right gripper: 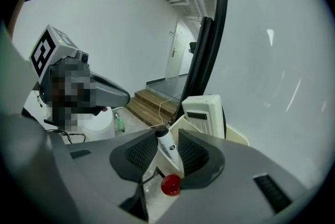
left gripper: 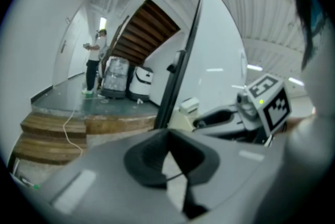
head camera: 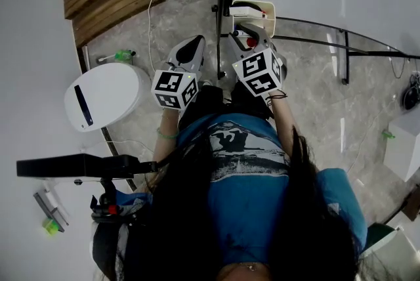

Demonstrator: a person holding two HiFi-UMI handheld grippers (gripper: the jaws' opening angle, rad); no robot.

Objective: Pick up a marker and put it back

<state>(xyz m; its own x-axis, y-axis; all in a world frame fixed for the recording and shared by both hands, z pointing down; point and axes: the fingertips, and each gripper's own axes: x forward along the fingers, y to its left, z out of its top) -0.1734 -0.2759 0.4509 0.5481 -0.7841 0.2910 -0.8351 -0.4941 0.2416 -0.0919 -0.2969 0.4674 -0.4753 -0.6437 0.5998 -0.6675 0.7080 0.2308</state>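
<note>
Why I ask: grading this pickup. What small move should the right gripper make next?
Probably close the right gripper fully. The marker lies between its jaws above the cream tray, but a gap shows beside one pad, so it likely isn't gripped yet.

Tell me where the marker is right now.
In the right gripper view, the marker stands between the jaws of the right claw, in the cream tray beside the white box.

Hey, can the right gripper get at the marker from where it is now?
Likely yes. The marker sits right between the right gripper's parted jaws, and nothing stands in the way. Closing them should catch it.
</note>
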